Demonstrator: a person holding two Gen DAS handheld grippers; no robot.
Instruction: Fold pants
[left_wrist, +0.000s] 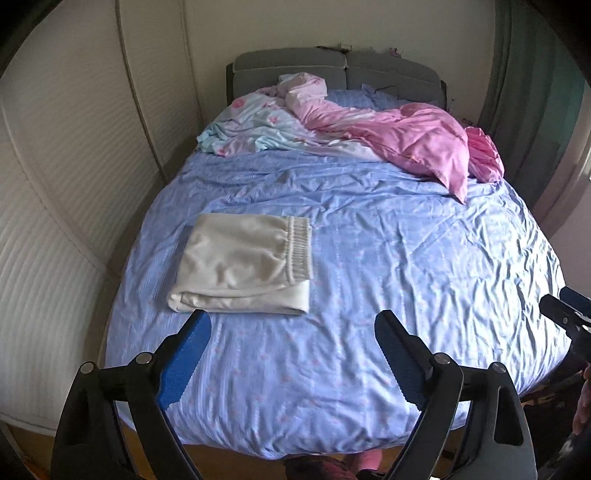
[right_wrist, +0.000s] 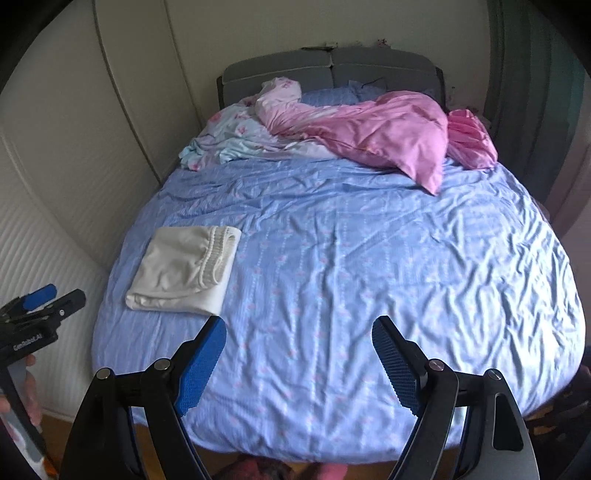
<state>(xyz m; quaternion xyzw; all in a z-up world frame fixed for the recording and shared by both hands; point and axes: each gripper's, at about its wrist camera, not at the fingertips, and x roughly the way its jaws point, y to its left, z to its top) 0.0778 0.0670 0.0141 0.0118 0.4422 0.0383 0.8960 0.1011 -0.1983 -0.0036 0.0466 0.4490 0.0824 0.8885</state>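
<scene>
Blue-sheeted bed against a pale wall, folded pants on it.
Left wrist view: the white pants lie folded at ten o'clock, and the left gripper gapes wide and empty over the sheet. Right wrist view: the pants sit at nine o'clock, a pink duvet at twelve, and the right gripper is spread wide, holding nothing.

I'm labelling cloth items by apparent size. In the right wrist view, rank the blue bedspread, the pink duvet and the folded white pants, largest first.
1. blue bedspread
2. pink duvet
3. folded white pants, though they lie nearer the camera.
</scene>
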